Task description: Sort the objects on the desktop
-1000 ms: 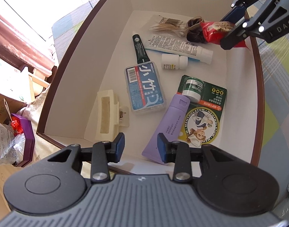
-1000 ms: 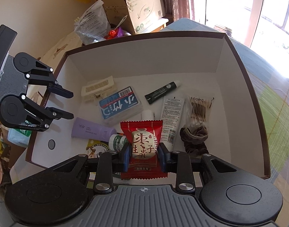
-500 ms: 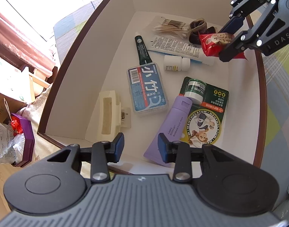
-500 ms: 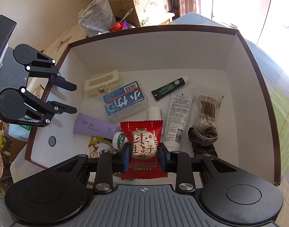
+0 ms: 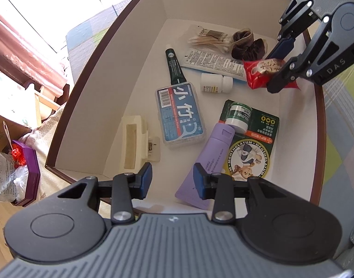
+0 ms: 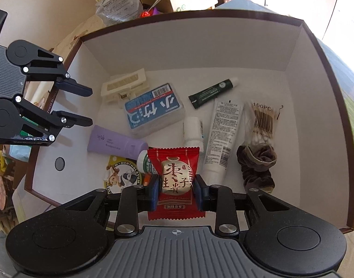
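Since a second ago your right gripper has carried the red candy packet lower and further into the white box; its jaws are clamped on the packet's middle. You hold it above the green menthol card and the white tube, seemingly clear of the floor. Your left gripper hangs over the near rim, jaws parted and empty, above the purple tube.

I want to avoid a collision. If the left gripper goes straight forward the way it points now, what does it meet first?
Probably the purple tube: the left gripper is open and empty above the box, and the tube's flat end lies just ahead by its right finger. Depth is unclear.
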Action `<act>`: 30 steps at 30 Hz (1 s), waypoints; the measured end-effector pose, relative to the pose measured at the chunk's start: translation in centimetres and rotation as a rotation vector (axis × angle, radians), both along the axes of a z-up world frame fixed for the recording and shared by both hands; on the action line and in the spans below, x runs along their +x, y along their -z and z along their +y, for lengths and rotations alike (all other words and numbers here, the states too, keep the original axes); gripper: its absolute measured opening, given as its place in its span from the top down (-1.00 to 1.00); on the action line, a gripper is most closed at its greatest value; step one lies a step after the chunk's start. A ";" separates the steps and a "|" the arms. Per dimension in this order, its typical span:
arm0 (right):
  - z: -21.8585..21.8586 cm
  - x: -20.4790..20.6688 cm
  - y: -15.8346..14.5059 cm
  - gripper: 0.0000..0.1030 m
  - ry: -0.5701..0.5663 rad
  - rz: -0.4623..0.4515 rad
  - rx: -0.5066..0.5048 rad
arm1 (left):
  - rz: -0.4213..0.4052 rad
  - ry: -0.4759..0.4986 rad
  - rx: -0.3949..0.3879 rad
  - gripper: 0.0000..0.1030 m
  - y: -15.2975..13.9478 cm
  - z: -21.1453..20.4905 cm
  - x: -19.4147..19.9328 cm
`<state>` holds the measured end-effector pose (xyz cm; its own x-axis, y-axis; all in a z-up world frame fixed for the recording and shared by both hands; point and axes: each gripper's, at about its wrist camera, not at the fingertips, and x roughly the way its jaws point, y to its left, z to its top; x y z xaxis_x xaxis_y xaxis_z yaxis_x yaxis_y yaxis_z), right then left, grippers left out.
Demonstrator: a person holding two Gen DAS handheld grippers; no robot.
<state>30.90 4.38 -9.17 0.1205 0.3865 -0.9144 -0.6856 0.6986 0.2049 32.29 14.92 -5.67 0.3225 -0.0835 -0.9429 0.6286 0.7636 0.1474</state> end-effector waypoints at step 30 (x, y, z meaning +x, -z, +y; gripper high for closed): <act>-1.4 -1.2 -1.4 -0.86 0.083 -0.104 -0.078 | -0.071 -0.232 -0.071 -0.78 -2.5 -1.0 -2.0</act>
<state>29.70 3.02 -7.77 0.2447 0.2996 -0.9222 -0.6391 0.7650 0.0789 30.26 13.94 -3.19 0.4063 -0.0652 -0.9114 0.4253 0.8963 0.1255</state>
